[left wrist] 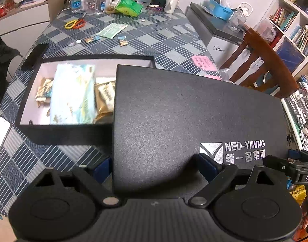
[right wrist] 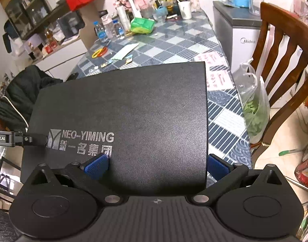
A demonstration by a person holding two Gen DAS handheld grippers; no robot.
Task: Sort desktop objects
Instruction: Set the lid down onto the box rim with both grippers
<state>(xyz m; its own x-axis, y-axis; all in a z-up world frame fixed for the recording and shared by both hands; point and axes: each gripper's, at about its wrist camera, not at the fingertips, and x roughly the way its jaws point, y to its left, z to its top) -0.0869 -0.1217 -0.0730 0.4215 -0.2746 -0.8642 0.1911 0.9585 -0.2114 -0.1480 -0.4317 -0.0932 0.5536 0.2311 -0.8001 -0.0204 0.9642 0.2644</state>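
Note:
A black box lid (left wrist: 184, 117) printed NEO-YIMING is held between both grippers above the table. My left gripper (left wrist: 156, 169) is shut on its left edge. My right gripper (right wrist: 158, 165) is shut on its right edge; the lid (right wrist: 133, 109) fills that view. The open black box (left wrist: 24, 100) sits on the table to the left, part covered by the lid. Inside are a pale blue tissue pack (left wrist: 73, 94) and gold snack packets (left wrist: 105, 100). Small candies (left wrist: 91, 39) lie further back on the table.
Scissors (left wrist: 74, 23), a flat green packet (left wrist: 111, 29), a green tissue pack (left wrist: 128, 6), bottles (left wrist: 87, 0) and a mug (left wrist: 171, 4) are at the far end of the checked table. A wooden chair (right wrist: 285, 64) with a hanging plastic bag (right wrist: 254, 104) stands at the right edge.

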